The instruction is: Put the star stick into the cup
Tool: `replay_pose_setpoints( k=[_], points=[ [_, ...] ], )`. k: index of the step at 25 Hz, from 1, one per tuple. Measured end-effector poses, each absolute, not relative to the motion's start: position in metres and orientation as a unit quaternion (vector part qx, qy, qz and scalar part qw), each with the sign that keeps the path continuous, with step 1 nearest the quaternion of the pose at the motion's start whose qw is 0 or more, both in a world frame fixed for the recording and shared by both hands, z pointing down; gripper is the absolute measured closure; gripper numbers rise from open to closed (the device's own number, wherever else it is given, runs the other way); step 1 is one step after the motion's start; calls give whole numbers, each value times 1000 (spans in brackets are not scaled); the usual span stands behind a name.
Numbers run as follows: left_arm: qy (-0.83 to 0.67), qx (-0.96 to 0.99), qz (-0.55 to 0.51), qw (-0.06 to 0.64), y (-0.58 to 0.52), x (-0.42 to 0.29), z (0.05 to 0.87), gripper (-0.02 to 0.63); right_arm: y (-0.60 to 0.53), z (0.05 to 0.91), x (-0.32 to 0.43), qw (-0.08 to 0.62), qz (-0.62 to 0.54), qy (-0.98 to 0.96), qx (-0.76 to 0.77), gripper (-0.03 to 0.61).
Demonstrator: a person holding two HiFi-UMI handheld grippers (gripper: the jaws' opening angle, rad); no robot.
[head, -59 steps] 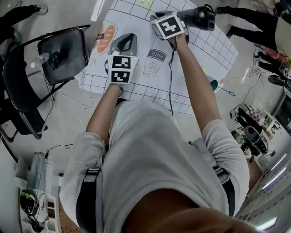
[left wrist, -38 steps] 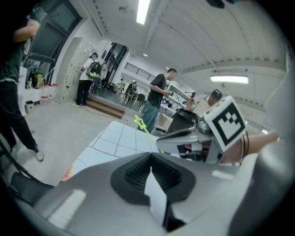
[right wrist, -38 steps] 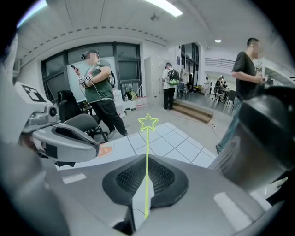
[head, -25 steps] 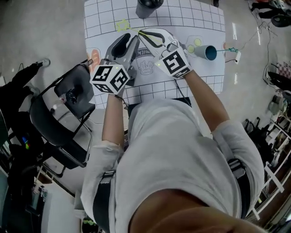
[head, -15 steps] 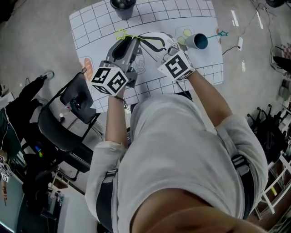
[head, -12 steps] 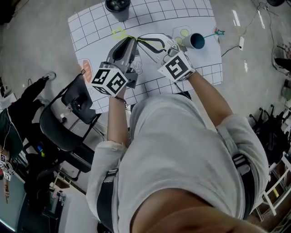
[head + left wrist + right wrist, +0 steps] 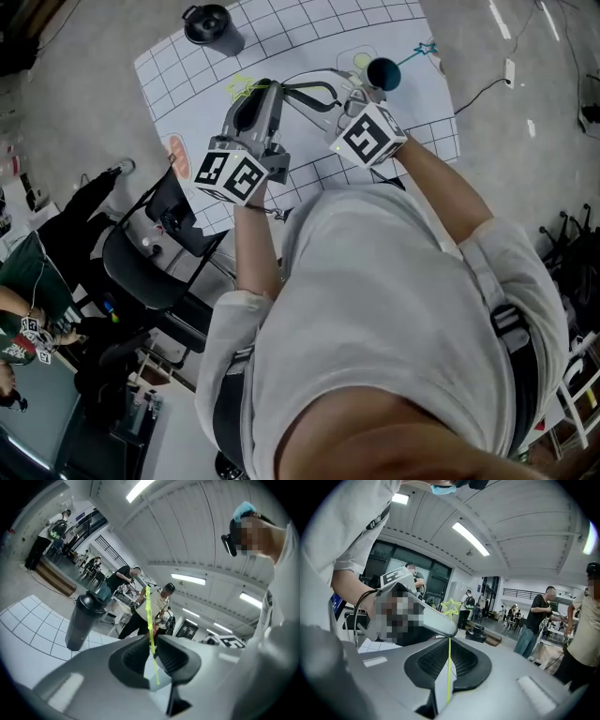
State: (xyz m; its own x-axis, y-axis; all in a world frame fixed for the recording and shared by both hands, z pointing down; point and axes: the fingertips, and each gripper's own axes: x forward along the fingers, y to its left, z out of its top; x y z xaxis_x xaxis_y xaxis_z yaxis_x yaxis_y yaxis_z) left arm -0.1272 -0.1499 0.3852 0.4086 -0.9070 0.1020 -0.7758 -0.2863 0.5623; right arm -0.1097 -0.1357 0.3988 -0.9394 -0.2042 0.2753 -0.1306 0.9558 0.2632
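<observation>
Thin yellow-green star stick (image 7: pixel 449 667), hollow star tip

The right gripper (image 7: pixel 449 660) has its dark ribbed pads closed on the thin yellow-green star stick (image 7: pixel 449 677); the stick runs away between them to its outlined star head at the far end. The left gripper (image 7: pixel 448 629) reaches in from the left, its tip meeting the stick just below the star; the stick is between its jaws, which have just been easing a little wider. A bare forearm (image 7: pixel 349 590) and pale sleeve (image 7: pixel 351 531) fill the near left; a gridded sheet (image 7: pixel 370 645) shows beneath. Far off sits a dark container (image 7: pixel 477 632); people (image 7: pixel 536 620) stand at the far right under ceiling lights (image 7: pixel 471 538).
</observation>
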Motion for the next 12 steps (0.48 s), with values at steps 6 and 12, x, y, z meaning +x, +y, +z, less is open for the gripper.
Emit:
replay_pose_setpoints(
  k=[6, 12],
  points=[
    [-527, 798, -122, 265, -154, -97, 376, 601, -139, 392, -77, 137, -75, -982, 108, 561],
    [-531, 795, -128, 262, -169, -72, 361, 601, -144, 392, -2, 122, 14, -979, 166, 578]
  ],
)
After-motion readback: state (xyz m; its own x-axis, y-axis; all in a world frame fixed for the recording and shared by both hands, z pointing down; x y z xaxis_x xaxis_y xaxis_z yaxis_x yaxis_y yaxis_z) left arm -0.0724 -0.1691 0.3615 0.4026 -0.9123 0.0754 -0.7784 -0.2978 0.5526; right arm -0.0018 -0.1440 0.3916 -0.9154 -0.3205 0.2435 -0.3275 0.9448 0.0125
